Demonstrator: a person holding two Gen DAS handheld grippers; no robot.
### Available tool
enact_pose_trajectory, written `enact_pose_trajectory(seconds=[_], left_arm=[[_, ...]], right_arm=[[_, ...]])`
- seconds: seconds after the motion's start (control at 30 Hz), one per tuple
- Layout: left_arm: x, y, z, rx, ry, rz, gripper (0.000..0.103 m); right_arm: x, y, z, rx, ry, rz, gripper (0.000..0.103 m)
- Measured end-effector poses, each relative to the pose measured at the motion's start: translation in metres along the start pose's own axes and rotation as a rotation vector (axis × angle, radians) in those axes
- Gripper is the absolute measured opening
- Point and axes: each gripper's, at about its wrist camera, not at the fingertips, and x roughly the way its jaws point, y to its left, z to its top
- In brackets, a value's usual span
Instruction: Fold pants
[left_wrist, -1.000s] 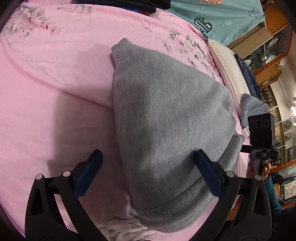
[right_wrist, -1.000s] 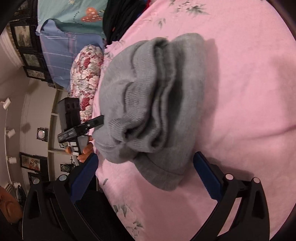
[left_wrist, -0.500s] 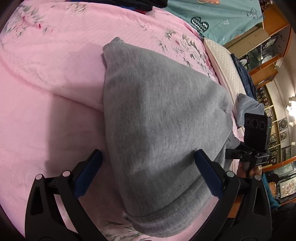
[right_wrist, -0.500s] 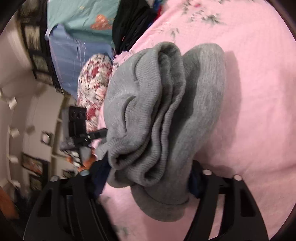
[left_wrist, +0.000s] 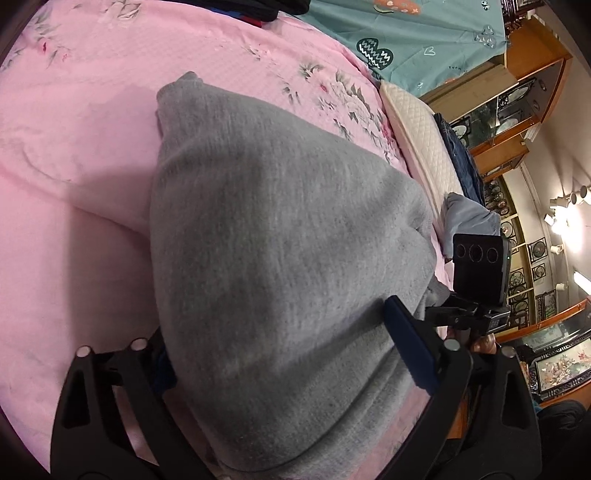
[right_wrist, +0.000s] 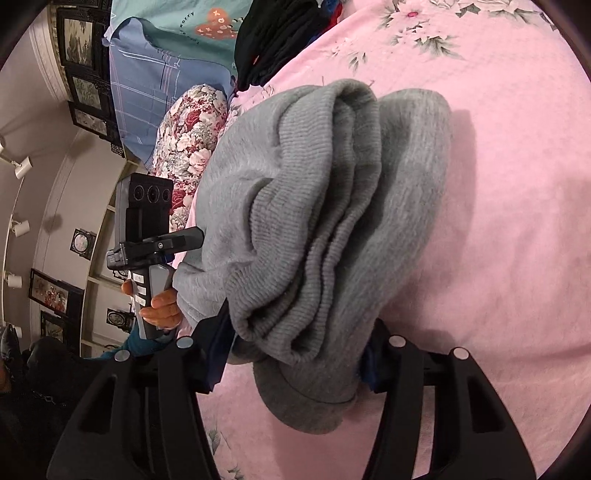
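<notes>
The grey pants (left_wrist: 280, 251) lie folded in a thick bundle on the pink bedspread (left_wrist: 74, 184). My left gripper (left_wrist: 284, 350) straddles the bundle's near end, its blue pads pressed against the cloth on both sides. In the right wrist view the stacked ribbed layers of the pants (right_wrist: 325, 221) face me. My right gripper (right_wrist: 295, 354) is closed on that layered edge, fingers squeezing the fabric from both sides. The other gripper's handle and hand (right_wrist: 155, 280) show at the left.
Dark clothes (right_wrist: 280, 33) are piled at the bed's far side. A floral pillow (right_wrist: 188, 147) and blue and teal bedding (right_wrist: 147, 74) lie beyond the bundle. A cream quilted mattress edge (left_wrist: 421, 140) and wooden shelving (left_wrist: 517, 92) stand to the right.
Both grippers have moved in onto the bundle and narrowed. The right one went from wide open to clamped on the layered edge; the left closed in against the cloth.
</notes>
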Motion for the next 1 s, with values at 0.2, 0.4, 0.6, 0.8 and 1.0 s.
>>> enact_pose_trajectory(seconds=[0.2, 0.4, 0.6, 0.8, 1.0], left_arm=[[-0.005, -0.005, 0.000, 0.009, -0.028, 0.025, 0.063], [-0.035, -0.029, 0.001, 0.076, -0.115, 0.057, 0.035], [-0.090, -0.049, 0.053, 0.137, -0.239, 0.093, 0.033], [-0.178, -0.083, 0.162, 0.276, -0.458, 0.222, 0.034], [-0.199, -0.058, 0.287, 0.281, -0.560, 0.307, 0.041]], right_arm=[[0.001, 0.001, 0.000, 0.043, -0.055, 0.012, 0.065], [-0.007, 0.021, -0.003, -0.005, -0.085, -0.051, 0.056], [-0.026, 0.067, 0.031, -0.133, -0.149, -0.056, 0.052], [-0.036, 0.140, 0.141, -0.355, -0.257, -0.050, 0.051], [-0.025, 0.180, 0.284, -0.465, -0.363, -0.022, 0.052]])
